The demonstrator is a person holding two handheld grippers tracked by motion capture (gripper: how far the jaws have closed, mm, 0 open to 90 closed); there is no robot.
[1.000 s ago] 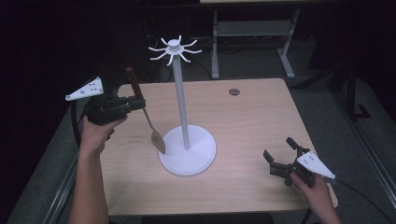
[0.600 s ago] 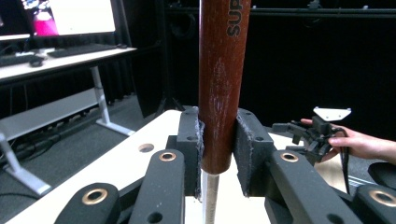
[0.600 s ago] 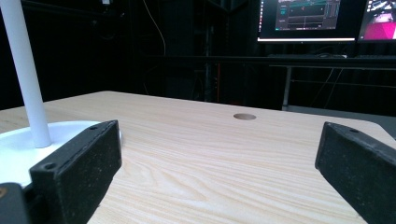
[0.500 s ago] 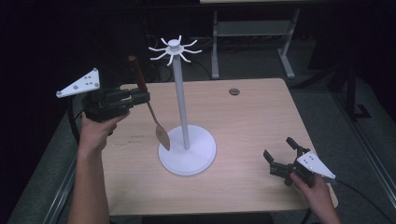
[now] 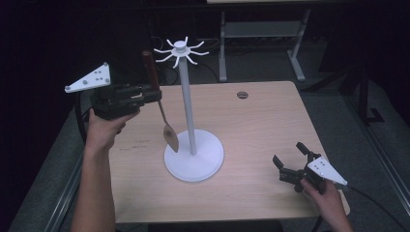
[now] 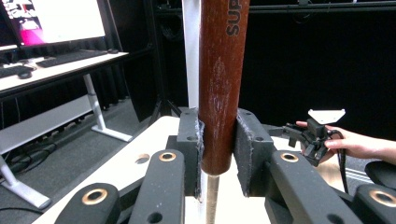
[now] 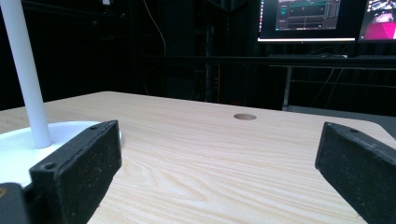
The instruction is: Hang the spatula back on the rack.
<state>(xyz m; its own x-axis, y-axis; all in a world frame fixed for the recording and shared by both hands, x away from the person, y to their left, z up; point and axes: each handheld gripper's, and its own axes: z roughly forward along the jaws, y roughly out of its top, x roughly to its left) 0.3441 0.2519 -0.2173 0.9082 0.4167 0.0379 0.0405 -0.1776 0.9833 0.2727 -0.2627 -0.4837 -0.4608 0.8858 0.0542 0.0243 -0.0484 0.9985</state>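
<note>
Left tool (image 6: pixel 217 140) clamps spatula (image 5: pixel 155 87) (blade (image 5: pixel 170 138) partly hiding the pole (image 5: pixel 187 111)).

The stand (image 5: pixel 193 154) sits mid-table (image 5: pixel 261 125), the spatula (image 5: pixel 162 111) just to its left.

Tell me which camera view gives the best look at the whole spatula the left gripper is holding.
The high view: it shows the spatula whole, from brown handle to blade, held in the left gripper beside the white stand. The left gripper view shows the handle up close, clamped between the jaws, plus a little of the shaft below.
</note>
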